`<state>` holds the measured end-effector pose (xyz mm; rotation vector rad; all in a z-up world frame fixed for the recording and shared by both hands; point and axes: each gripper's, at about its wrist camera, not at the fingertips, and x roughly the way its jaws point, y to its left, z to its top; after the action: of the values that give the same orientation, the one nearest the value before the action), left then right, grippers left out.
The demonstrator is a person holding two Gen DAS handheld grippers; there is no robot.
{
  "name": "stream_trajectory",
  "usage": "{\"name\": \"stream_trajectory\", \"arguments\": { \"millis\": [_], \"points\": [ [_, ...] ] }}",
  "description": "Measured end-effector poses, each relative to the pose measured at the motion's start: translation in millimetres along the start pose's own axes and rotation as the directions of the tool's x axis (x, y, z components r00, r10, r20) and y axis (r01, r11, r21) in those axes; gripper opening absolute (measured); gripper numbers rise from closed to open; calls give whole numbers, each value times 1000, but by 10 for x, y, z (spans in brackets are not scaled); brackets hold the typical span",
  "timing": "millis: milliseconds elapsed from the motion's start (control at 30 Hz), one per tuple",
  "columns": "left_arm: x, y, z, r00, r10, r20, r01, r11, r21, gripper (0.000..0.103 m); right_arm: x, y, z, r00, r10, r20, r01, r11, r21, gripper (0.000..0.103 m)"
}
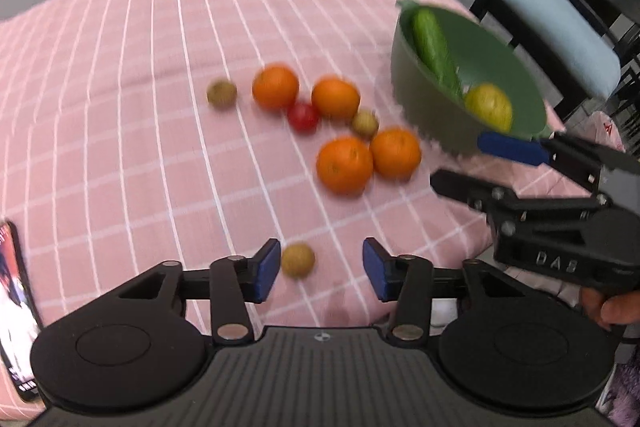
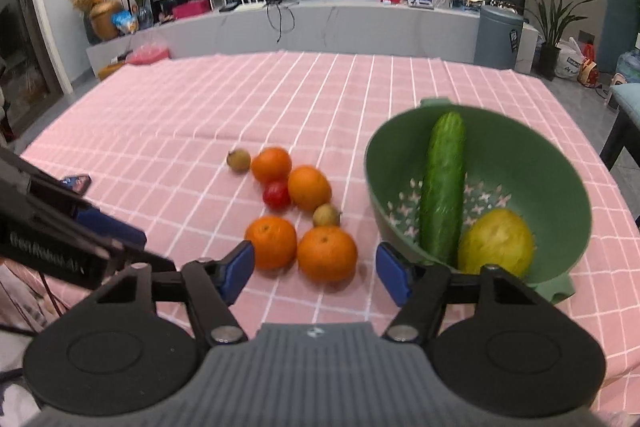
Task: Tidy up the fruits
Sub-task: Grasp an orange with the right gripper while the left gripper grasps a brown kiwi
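Note:
Several oranges [image 1: 344, 165] [image 2: 327, 253], a red tomato [image 1: 303, 117] [image 2: 277, 194] and small brown fruits [image 1: 221, 93] [image 2: 327, 215] lie grouped on the pink checked cloth [image 1: 120, 107]. A green colander bowl [image 1: 500, 55] [image 2: 560, 195] on the right holds a cucumber [image 1: 434, 49] [image 2: 444, 187] and a yellow fruit [image 1: 489, 107] [image 2: 496, 243]. My left gripper [image 1: 322, 273] is open above another small brown fruit [image 1: 298, 261], which sits close to its left pad. My right gripper [image 2: 316, 271] is open over the nearest orange, its right finger beside the bowl's wall.
A phone [image 1: 16, 307] [image 2: 76, 183] lies at the table's left. A dark chair with a light blue cushion [image 1: 552, 27] stands past the right table edge. A hand [image 1: 608, 307] holds the right gripper's handle. A long grey console [image 2: 320, 23] runs behind the table.

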<state>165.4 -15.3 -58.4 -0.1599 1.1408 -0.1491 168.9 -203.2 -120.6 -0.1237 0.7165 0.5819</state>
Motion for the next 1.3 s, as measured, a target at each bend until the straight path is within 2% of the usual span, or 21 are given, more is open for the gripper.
{"name": "stream_trajectory", "arguments": {
  "millis": [133,267,367,500,600,1033,1133,1300],
  "points": [
    [216,62,-115,997,35,-63,-37,999,-24,42,80,44,-112,1000,-5,-17,5,1000,-4,56],
    [230,104,-93,999,14,-43,-16,999,-49,41,206,47,-139,999,-23,-27,23,999,29,55],
    [276,116,-93,998,19,-62,-22,998,-51,34,264,37,-116,999,-28,-24,29,997,65,55],
    [330,143,-80,997,18,-75,-23,998,-62,31,398,21,-106,998,-47,-41,50,995,89,51],
    [374,169,-72,998,11,-69,-15,997,-70,30,466,0,-105,997,-62,-54,67,992,107,50],
    [416,219,-25,999,-7,-32,3,994,-111,30,608,-88,-109,997,-30,-72,42,984,175,47],
    [437,197,-33,999,-5,-39,1,995,-100,24,615,-118,-111,997,-20,-75,35,980,195,42],
    [430,224,-38,1000,-14,-25,11,993,-116,23,584,-90,-118,997,-12,-78,27,983,184,41]
  ]
}}
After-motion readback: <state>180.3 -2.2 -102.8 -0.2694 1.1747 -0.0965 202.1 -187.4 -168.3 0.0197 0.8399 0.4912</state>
